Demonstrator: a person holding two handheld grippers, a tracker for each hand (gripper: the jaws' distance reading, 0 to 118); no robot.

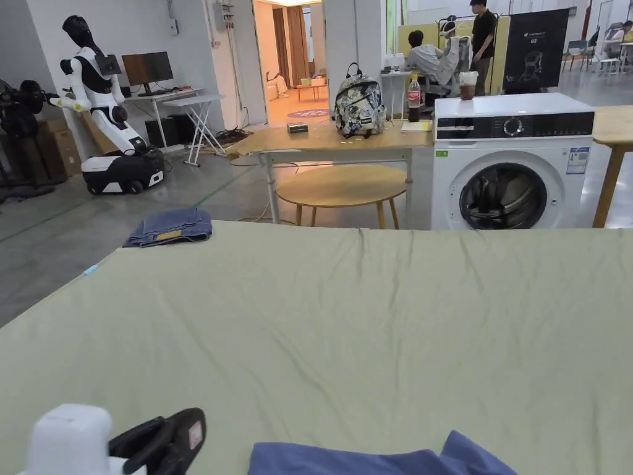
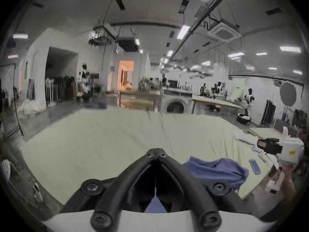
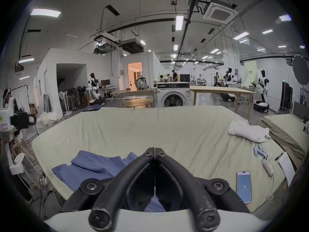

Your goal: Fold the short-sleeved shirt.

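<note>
With both tongs, the left gripper (image 2: 156, 149) and right gripper (image 3: 154, 148), pressed together on nothing, the crumpled shirt (image 3: 93, 166) bunched at the near edge of the bed (image 3: 150, 126) could slip off when grabbed.

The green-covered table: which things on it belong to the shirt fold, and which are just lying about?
For the job:
- crumpled blue short-sleeved shirt, near edge
- left gripper, jaws closed
- right gripper, jaws closed
- green table cover

Lying about:
- folded dark-blue jeans, far left corner
- crumpled white cloth
- blue-screened phone
- small blue batteries
- white handheld controller
- white paper sheet
</note>
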